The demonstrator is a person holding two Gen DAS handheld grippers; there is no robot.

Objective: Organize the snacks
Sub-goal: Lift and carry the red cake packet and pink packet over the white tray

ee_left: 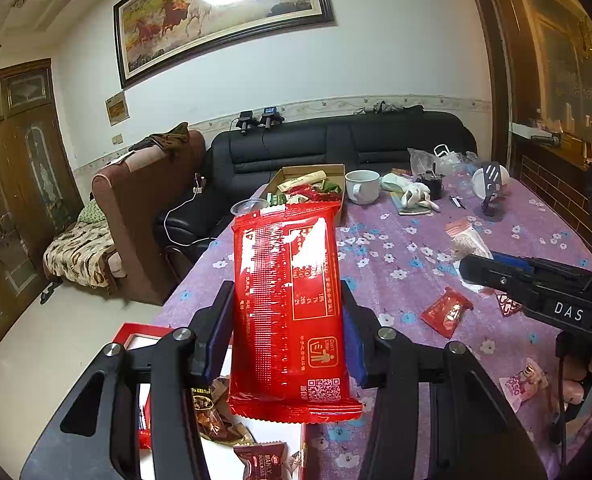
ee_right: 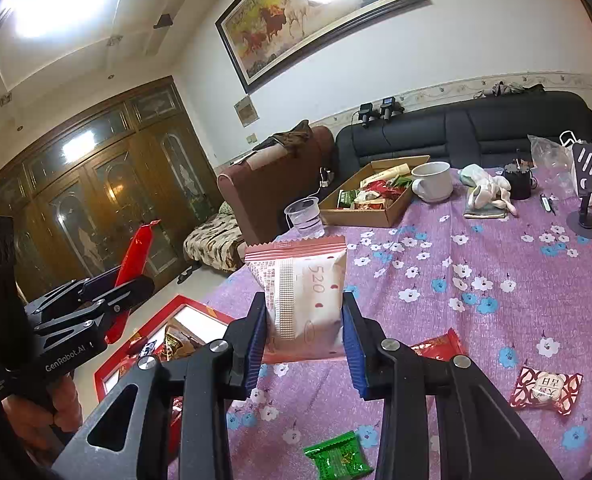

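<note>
The left gripper [ee_left: 287, 332] clamps a red pack [ee_left: 289, 312] that fills the frame's centre, hiding much of the table [ee_left: 396, 248] behind it. Lower left, a red tray [ee_left: 135, 332] is mostly covered by the fingers; only a few wrappers inside show. The right gripper [ee_right: 304, 332] grasps a pink pack [ee_right: 300, 292] at mid-frame (the print reads 520, the rest too small to read). A green sachet [ee_right: 338, 458] sits at the bottom edge, a red sweet [ee_right: 436, 348] half hidden behind the right finger, and a cardboard box [ee_right: 376, 204] of snacks stands upper centre
</note>
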